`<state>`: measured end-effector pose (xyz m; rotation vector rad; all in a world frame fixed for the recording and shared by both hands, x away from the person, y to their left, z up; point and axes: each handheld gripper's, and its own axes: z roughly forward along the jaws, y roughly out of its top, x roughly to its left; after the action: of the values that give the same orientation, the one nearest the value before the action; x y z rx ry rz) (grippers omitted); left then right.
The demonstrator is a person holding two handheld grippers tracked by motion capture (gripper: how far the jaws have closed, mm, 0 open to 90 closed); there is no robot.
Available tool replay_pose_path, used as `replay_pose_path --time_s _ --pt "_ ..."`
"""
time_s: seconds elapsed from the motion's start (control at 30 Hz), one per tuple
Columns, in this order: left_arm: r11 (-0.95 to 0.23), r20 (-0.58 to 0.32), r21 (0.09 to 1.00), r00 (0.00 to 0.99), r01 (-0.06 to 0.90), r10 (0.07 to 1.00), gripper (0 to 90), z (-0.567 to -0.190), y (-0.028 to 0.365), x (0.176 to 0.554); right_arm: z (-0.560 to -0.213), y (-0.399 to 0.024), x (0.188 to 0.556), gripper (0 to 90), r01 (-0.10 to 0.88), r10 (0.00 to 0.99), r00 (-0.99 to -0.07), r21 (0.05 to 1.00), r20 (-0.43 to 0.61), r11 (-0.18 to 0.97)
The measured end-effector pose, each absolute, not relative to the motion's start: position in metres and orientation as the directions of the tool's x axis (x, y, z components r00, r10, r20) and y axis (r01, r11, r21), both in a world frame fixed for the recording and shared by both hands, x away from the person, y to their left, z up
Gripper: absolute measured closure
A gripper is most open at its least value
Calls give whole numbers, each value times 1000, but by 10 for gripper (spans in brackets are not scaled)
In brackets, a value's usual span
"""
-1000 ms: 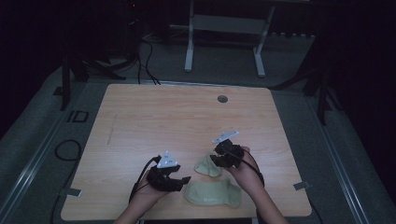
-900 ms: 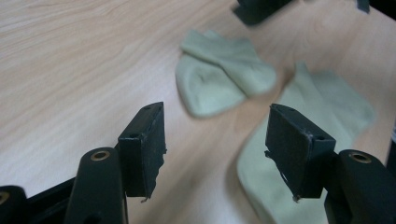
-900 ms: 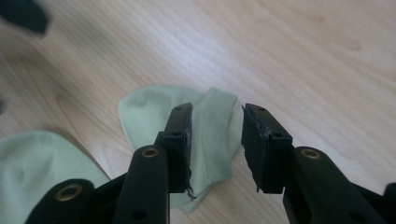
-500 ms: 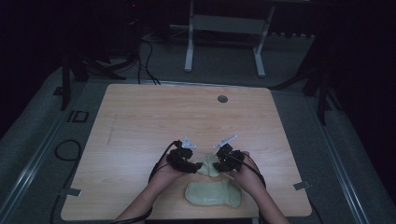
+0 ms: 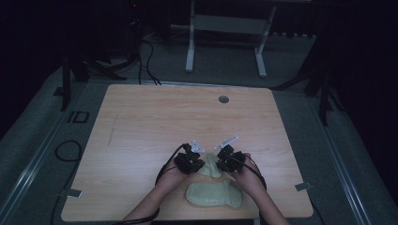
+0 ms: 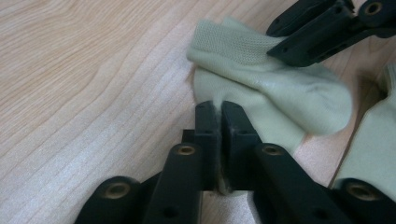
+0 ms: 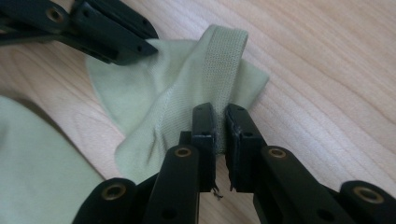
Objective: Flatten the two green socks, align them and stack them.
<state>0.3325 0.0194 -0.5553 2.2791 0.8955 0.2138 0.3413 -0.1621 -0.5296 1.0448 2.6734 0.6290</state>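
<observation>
Dark room, light wooden table (image 5: 141, 140) with a small round grommet (image 5: 224, 99) near its far edge, and a pale metal stand (image 5: 225, 28) on the grey floor behind it.

Starting at the fingertips: the left gripper (image 6: 218, 109) has just been closing, and its two black jaws are now pinched together on the edge of a small pale green sock (image 6: 275, 88), with a thin sliver of fabric caught between the pads. Same story for the right gripper (image 7: 219, 112), jaws just closed and clamped on the ribbed cuff band of that same sock (image 7: 187, 93), cloth showing in the narrow slot between them.

So both grippers have hold of one sock from opposite sides, and each gripper view shows the other one's jaws coming in at the top. The sock is crumpled and folded over itself, resting on the wood.

From the high view it sits between the two hands near the front edge of the table (image 5: 210, 165). A second green sock (image 5: 213, 194) lies flat just in front of it, closer to the person, between the forearms.
</observation>
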Motion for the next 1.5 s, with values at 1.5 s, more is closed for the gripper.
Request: replay_pose_path --time_s 1.5 --pt "-576 -97 592 759 564 644 893 -549 18 322 -539 -225 321 832 666 746 -666 470 25 579"
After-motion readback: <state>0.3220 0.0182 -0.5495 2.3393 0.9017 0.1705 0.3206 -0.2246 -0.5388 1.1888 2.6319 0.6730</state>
